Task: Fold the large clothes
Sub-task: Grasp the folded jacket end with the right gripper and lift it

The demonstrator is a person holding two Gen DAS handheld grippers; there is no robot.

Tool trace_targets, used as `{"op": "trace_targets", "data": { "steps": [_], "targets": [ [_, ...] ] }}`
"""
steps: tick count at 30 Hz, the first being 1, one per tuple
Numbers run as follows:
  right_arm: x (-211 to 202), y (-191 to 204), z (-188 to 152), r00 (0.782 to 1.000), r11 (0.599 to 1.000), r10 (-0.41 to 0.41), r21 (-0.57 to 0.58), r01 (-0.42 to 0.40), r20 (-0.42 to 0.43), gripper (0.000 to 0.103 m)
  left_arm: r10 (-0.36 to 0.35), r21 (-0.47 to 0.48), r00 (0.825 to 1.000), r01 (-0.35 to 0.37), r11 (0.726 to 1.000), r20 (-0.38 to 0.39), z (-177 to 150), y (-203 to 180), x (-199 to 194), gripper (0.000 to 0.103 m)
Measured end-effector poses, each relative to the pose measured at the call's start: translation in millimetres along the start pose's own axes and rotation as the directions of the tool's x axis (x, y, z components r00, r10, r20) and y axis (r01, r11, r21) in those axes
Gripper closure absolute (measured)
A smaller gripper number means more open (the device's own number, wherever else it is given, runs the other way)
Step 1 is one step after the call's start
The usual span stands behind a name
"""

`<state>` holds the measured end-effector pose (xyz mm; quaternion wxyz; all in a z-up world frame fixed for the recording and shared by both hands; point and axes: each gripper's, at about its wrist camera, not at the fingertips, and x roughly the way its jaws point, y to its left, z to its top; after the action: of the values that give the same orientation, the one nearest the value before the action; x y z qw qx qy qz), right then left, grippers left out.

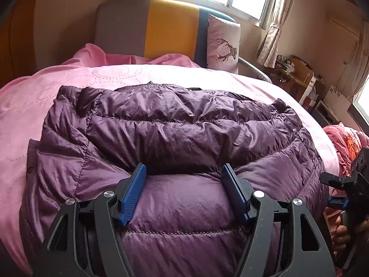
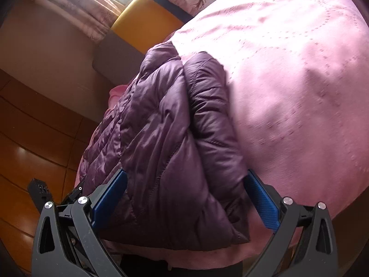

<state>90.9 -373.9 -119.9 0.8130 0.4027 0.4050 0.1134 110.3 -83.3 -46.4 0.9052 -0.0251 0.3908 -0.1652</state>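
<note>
While both my tools hang over the bed [image 1: 34,97], notes run left to right.
Left gripper [image 1: 184,173]: jaws apart, a puffed quilt band bulging between them; pads not pressing that I can see.
Jacket [image 1: 175,124]: purple, quilted, partly folded, filling the centre of the left view; long axis runs side to side there.
Right gripper [image 2: 184,184]: jaws at their widest, straddling the near end of the jacket [image 2: 170,138], empty.
Bearing: cloth lies straight ahead of both. Left looks nearer, over the middle; right at the end.
</note>
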Motion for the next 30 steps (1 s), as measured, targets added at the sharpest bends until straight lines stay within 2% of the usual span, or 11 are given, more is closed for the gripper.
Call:
{"op": "trace_targets", "data": {
  "steps": [6,7,8,9,11,15,17,20,23,25,30],
  "targets": [
    [21.1,21.3,-2.4,1.000,0.999,0.011,-0.044,-0.012,-0.026,0.006,-0.009,0.038,1.000,0.010,0.999,-0.014,-5.6,-2.0,12.9,0.037],
    [22.2,24.8,-2.3,1.000,0.998,0.008,-0.056,-0.009,-0.030,0.012,-0.010,0.041,1.000,0.010,0.999,-0.015,-6.7,-2.3,13.8,0.037],
    [22.0,27.8,-2.7,0.999,0.998,0.010,-0.066,-0.013,-0.036,0.026,-0.011,0.044,1.000,0.011,0.999,-0.015,-7.4,-2.2,14.9,0.037],
    [18.0,29.8,-2.9,0.999,0.997,0.020,-0.068,-0.022,-0.039,0.030,-0.014,0.046,1.000,0.014,0.999,-0.017,-8.2,-1.8,16.9,0.037],
    [12.2,42.3,-4.3,0.999,0.996,0.035,-0.084,-0.037,-0.024,0.048,-0.021,0.040,1.000,0.022,0.999,-0.021,-9.9,-0.7,17.7,0.037],
    [-7.4,85.6,-4.3,0.997,0.980,0.073,-0.188,-0.069,0.014,0.063,-0.043,0.011,0.999,0.043,0.999,-0.030,-11.4,5.7,20.8,0.037],
    [-15.1,121.1,-5.8,0.994,0.956,0.104,-0.277,-0.093,0.026,0.069,-0.049,0.001,0.998,0.049,0.999,-0.028,-12.7,7.4,21.1,0.037],
    [-13.6,180.1,-12.4,0.985,0.901,0.172,-0.405,-0.155,0.006,0.072,-0.067,-0.023,0.997,0.066,0.998,-0.024,-14.3,12.1,21.9,0.037],
    [9.1,233.3,-27.5,0.980,0.833,0.192,-0.520,-0.188,-0.048,0.072,-0.098,-0.056,0.995,0.097,0.994,-0.021,-15.2,19.9,22.4,0.037],
    [27.6,256.1,-39.4,0.984,0.799,0.161,-0.576,-0.172,-0.072,0.073,-0.119,-0.067,0.993,0.117,0.991,-0.022,-15.1,24.5,23.1,0.037],
    [50.5,278.3,-60.8,0.993,0.762,0.085,-0.636,-0.121,-0.087,0.074,-0.186,-0.083,0.982,0.184,0.979,-0.019,-14.3,39.1,8.1,0.044]
  ]
}}
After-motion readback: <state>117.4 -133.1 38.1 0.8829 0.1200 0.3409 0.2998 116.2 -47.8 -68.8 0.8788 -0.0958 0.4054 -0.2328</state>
